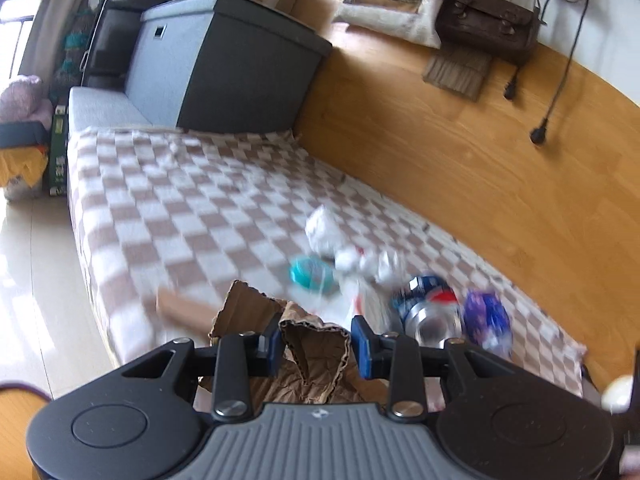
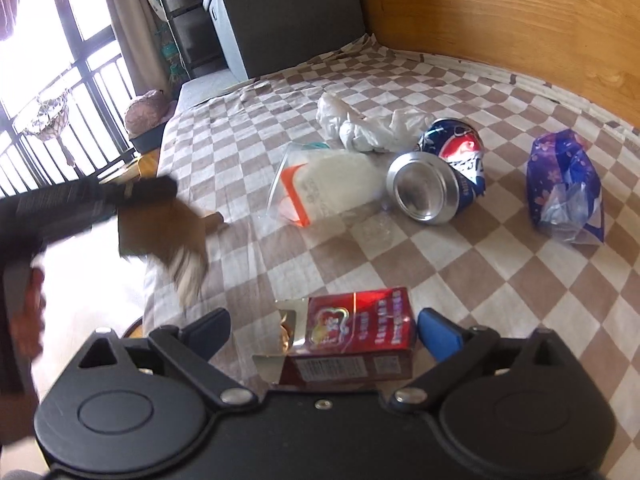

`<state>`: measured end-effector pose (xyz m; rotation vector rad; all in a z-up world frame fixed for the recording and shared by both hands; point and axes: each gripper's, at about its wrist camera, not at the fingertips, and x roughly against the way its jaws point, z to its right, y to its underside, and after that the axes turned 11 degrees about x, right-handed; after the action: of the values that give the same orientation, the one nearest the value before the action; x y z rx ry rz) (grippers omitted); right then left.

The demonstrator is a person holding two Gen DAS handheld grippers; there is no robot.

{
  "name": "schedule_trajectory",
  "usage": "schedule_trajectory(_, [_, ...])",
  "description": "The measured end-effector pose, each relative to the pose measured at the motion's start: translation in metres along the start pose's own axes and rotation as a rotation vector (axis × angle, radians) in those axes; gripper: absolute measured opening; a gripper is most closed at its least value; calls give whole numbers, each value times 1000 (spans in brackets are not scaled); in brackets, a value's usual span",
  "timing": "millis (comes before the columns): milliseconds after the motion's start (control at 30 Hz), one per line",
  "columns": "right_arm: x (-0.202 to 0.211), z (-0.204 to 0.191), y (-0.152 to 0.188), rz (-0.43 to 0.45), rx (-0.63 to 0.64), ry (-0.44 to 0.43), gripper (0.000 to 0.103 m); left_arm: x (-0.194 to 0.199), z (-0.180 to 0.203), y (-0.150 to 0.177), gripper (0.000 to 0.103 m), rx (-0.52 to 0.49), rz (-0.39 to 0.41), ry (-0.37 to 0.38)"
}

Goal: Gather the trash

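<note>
- A bed (image 2: 440, 240) covered in a brown-and-white checkered blanket holds a scatter of trash, seen from two hand-held grippers.
- The left gripper (image 1: 316, 344) has its jaws clenched on a crumpled piece of brown corrugated cardboard (image 1: 308, 344). By its look the cardboard is light, creased and floppy, so a pinch across a thick fold suits it.
- The right gripper (image 2: 324, 332) has its jaws released and spread wide on either side of a small red carton (image 2: 352, 336), without touching it. The carton lies on the bed at 6 o'clock in the right wrist view, one end torn open. It is probably empty, light and easily crushed; its flat long sides look the best place to take hold.
- At 1 o'clock from the carton lies a dented blue soda can (image 2: 436, 176): stiff, smooth and likely to roll, best gripped across its body.
- At 12 o'clock is a clear zip bag (image 2: 320, 184), and beyond it crumpled white plastic (image 2: 360, 124); both look soft and slippery.
- At 2 o'clock is a purple snack wrapper (image 2: 564, 188), thin and crinkly.
</note>
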<state>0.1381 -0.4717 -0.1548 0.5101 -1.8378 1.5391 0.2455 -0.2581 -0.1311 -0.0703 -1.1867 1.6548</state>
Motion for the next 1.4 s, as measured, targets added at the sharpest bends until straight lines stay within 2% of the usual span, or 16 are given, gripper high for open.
schedule_trajectory(200, [-19,-6,-5,-66,82,47,101,18,-12,34,37,-8,-51,8])
schedule_trajectory(267, [-27,-3,-6,-101,78,57,101,23,-16,41,37,-5,-59,18])
schedule_trajectory(367, [-39,0,-2,-144,62,74,99,24,-20,49,36,-16,-97,-5])
schedule_trajectory(400, [-39,-1,-1,-137,73,82,98,23,-22,52,35,-14,-113,-13])
schedule_trajectory(467, [-38,-5,2,-131,96,105,90,23,-25,55,35,-7,-121,-16])
schedule_trajectory(667, [-32,-5,3,-112,98,109,89,22,-21,52,34,-16,-89,-5])
schedule_trajectory(767, [-29,-5,3,-100,97,113,89,23,-17,47,43,-8,-82,13])
schedule_trajectory(900, [-27,-4,5,-96,80,106,89,27,-13,43,66,5,-69,5])
schedule_trajectory(933, [-27,-4,6,-95,77,104,89,30,-13,43,73,20,-61,-6])
schedule_trajectory(1033, [-27,-2,7,-90,71,99,89,35,-16,40,87,94,-40,-21])
schedule_trajectory(1233, [-23,-4,9,-71,68,89,89,18,-28,30,103,315,-107,-6])
schedule_trajectory(1333, [-24,-6,12,-68,81,92,89,4,-20,26,103,364,-129,-24])
schedule_trajectory(1400, [-24,-6,13,-62,84,92,89,-5,-10,21,103,362,-137,-64])
